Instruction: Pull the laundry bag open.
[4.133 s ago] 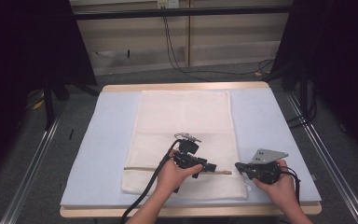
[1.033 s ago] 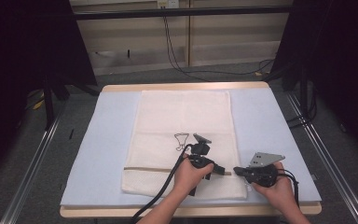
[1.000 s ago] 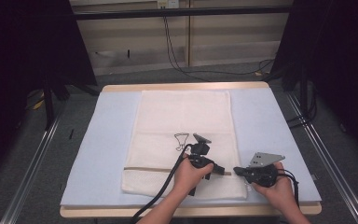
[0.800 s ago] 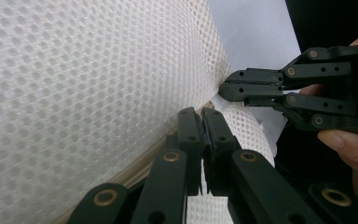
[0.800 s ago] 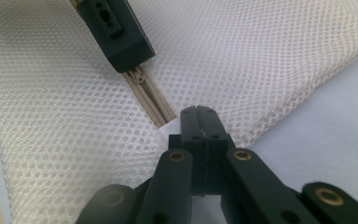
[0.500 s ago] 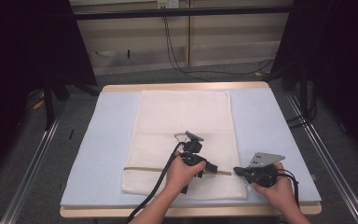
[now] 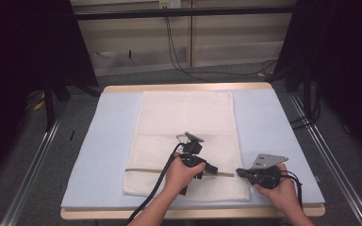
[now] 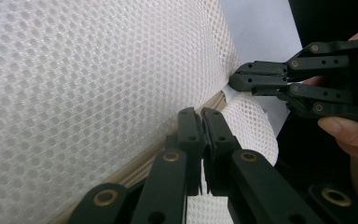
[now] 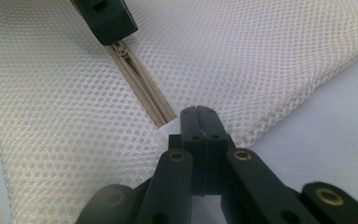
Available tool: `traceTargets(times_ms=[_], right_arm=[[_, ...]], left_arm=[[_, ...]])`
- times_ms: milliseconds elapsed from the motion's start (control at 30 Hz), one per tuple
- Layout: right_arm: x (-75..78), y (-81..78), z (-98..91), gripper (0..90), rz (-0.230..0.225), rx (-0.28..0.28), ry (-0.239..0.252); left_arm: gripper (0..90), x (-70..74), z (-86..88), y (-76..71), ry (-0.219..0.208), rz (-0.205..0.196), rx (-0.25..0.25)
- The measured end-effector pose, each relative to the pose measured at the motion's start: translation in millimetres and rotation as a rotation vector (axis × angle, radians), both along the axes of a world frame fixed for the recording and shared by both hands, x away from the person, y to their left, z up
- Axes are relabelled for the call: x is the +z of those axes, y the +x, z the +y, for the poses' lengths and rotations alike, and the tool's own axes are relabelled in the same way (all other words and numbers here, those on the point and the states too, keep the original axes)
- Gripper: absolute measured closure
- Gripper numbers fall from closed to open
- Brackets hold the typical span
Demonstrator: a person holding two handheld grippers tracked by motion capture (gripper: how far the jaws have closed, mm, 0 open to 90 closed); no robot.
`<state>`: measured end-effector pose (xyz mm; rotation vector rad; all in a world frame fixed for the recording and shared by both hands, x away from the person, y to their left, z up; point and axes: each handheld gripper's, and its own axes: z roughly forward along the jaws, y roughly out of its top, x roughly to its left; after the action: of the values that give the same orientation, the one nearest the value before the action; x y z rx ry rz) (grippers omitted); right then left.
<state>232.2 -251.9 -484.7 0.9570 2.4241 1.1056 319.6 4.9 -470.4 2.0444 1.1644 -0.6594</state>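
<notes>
Lying flat on the pale-blue table [image 7: 273, 127], the white mesh laundry bag [image 7: 188, 122] looks light, limp and quick to bunch, so it is best held at its stiffer parts: the beige zipper [image 9: 142, 91] near its front edge and the seam at that zipper's end. The left hand-held gripper [image 8: 200, 122] has its jaws closed on the zipper line, seemingly at the slider. The right hand-held gripper [image 9: 199, 116] is shut too, nipping the bag's edge by the zipper's end to anchor it.
</notes>
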Motion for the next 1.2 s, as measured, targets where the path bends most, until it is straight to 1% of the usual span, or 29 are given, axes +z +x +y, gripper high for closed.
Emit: traceTargets(times_ms=[33, 100, 133, 167, 200, 233, 300, 367, 500, 533, 567, 600, 667, 700, 733, 867, 900, 933, 967, 1000, 1033, 1067, 1100, 1133, 1167, 1200], right_arm=[[0.0, 0.0, 0.0, 90.0, 0.000, 0.001, 0.000], [0.0, 0.1, 0.1, 90.0, 0.000, 0.001, 0.000], [0.0, 0.1, 0.0, 90.0, 0.000, 0.003, -0.001], [0.1, 0.1, 0.0, 90.0, 0.000, 0.002, -0.002], [0.1, 0.1, 0.0, 90.0, 0.000, 0.002, -0.002], [0.1, 0.2, 0.0, 90.0, 0.000, 0.002, -0.001], [0.1, 0.1, -0.1, 90.0, 0.001, 0.002, -0.001], [0.1, 0.2, -0.1, 90.0, 0.002, 0.001, 0.000], [0.0, 0.3, -0.4, 90.0, 0.005, 0.000, 0.003], [0.0, 0.3, -0.4, 90.0, 0.005, 0.000, 0.003], [-0.1, 0.3, -0.3, 90.0, 0.004, 0.000, 0.002], [0.0, 0.3, -0.4, 90.0, 0.006, 0.000, 0.003], [0.0, 0.3, -0.4, 90.0, 0.006, 0.000, 0.004], [0.0, 0.3, -0.4, 90.0, 0.005, 0.000, 0.004], [-0.1, 0.3, -0.4, 90.0, 0.006, 0.000, 0.004], [-0.2, 0.4, -0.6, 90.0, 0.007, 0.001, 0.006], [-0.1, 0.4, -0.7, 90.0, 0.006, 0.000, 0.004], [-0.2, 0.4, -0.5, 90.0, 0.007, 0.000, 0.008], [-0.2, 0.4, -0.6, 90.0, 0.006, -0.001, 0.007], [-0.1, 0.3, -0.6, 90.0, 0.006, -0.002, 0.005], [-0.1, 0.2, -0.5, 90.0, 0.007, -0.002, 0.006], [-0.1, 0.2, -0.5, 90.0, 0.007, -0.002, 0.006], [-0.2, 0.6, -0.8, 90.0, 0.008, 0.003, 0.008], [-0.3, 0.6, -0.9, 90.0, 0.008, 0.003, 0.008], [-0.3, 0.5, -0.9, 90.0, 0.007, 0.002, 0.009], [-0.3, 0.4, -0.7, 90.0, 0.008, 0.000, 0.010]], left_arm=[[87.2, 0.9, 1.6, -0.3, 0.001, -0.001, 0.007], [87.2, 1.1, 3.0, -0.1, 0.004, -0.001, 0.005], [87.3, 1.4, 3.9, 0.2, 0.013, -0.004, 0.001], [87.2, 1.7, 3.6, -0.3, 0.004, 0.001, 0.012], [87.2, 1.7, 3.6, -0.3, 0.004, 0.001, 0.012], [87.2, 1.3, 5.7, 1.0, 0.009, 0.001, -0.004], [87.3, 1.2, 6.6, 0.5, 0.000, 0.002, 0.007], [87.2, 1.9, 9.1, 1.0, 0.007, 0.000, 0.008], [87.2, 2.2, 14.6, 1.8, 0.006, 0.008, 0.018], [87.2, 2.1, 15.9, 2.0, 0.010, 0.004, 0.018], [87.2, 2.5, 16.0, 1.5, 0.005, 0.006, 0.025], [87.2, 2.3, 17.2, 2.0, 0.001, 0.007, 0.018], [87.2, 2.3, 18.2, 2.2, 0.009, 0.006, 0.017], [87.2, 2.1, 18.8, 1.9, 0.007, 0.008, 0.026], [87.2, 2.0, 20.4, 2.7, -0.001, 0.015, 0.015], [87.2, 3.0, 19.0, 0.8, 0.008, 0.010, 0.027], [87.2, 3.0, 21.0, 1.6, 0.003, 0.013, 0.018], [87.2, 3.0, 21.5, 1.8, 0.007, 0.006, 0.016], [87.2, 2.8, 22.1, 1.9, -0.001, 0.008, 0.015], [87.2, 3.4, 22.4, 1.4, 0.012, 0.007, 0.021], [87.2, 3.2, 22.7, 1.0, -0.002, 0.008, 0.025], [87.2, 3.2, 22.7, 1.0, -0.002, 0.008, 0.025], [87.2, 3.6, 25.3, 1.3, 0.007, 0.000, 0.021], [87.2, 3.8, 26.3, 1.2, 0.001, 0.009, 0.026], [87.2, 3.9, 28.3, 1.9, 0.010, 0.000, 0.027], [87.2, 4.1, 30.2, 2.6, 0.005, 0.004, 0.025]])
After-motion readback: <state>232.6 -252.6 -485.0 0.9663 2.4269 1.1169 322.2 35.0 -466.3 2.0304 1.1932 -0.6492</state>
